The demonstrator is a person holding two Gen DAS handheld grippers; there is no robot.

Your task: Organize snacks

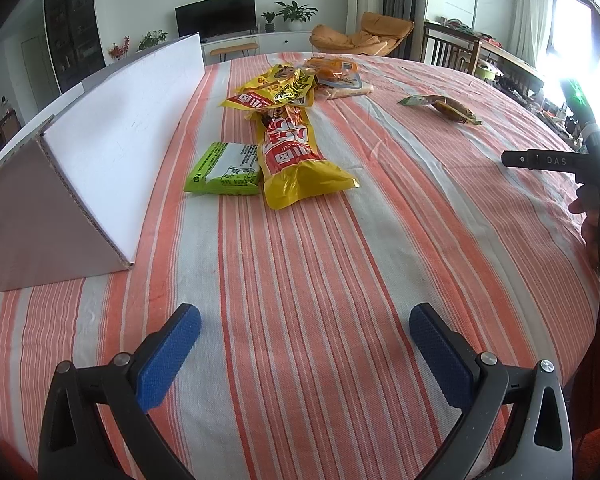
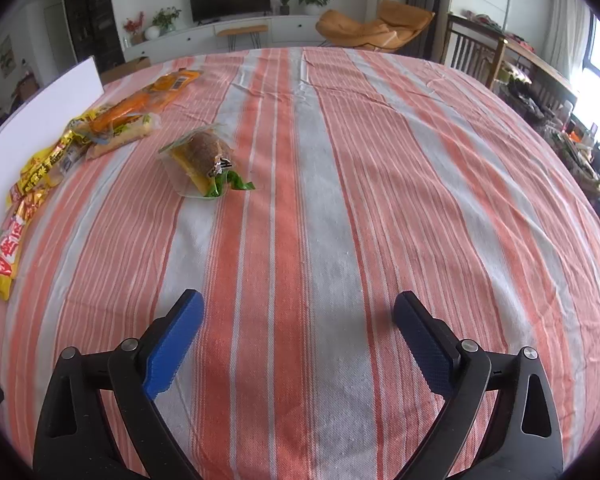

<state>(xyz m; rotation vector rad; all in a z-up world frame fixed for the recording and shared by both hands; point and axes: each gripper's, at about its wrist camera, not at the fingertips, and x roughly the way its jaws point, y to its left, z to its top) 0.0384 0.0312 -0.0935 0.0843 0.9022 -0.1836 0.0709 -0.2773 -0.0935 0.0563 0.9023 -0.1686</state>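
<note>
Snack packets lie on the striped tablecloth (image 1: 320, 264). A long red and yellow bag (image 1: 296, 160) lies beside a green packet (image 1: 224, 170), with a yellow bag (image 1: 276, 88) and orange packets (image 1: 334, 70) behind them. A clear packet with a brown bun (image 2: 206, 160) lies apart from the pile; the same packet (image 1: 444, 108) shows to the right in the left wrist view. My left gripper (image 1: 305, 322) is open over bare cloth, well short of the snacks. My right gripper (image 2: 299, 308) is open too, with nothing between its blue pads (image 2: 172, 344).
An open cardboard box with a white inner wall (image 1: 116, 132) stands on its side at the table's left. The right hand's tool (image 1: 548, 160) sits at the right edge of the left wrist view. Chairs and cabinets stand beyond the table.
</note>
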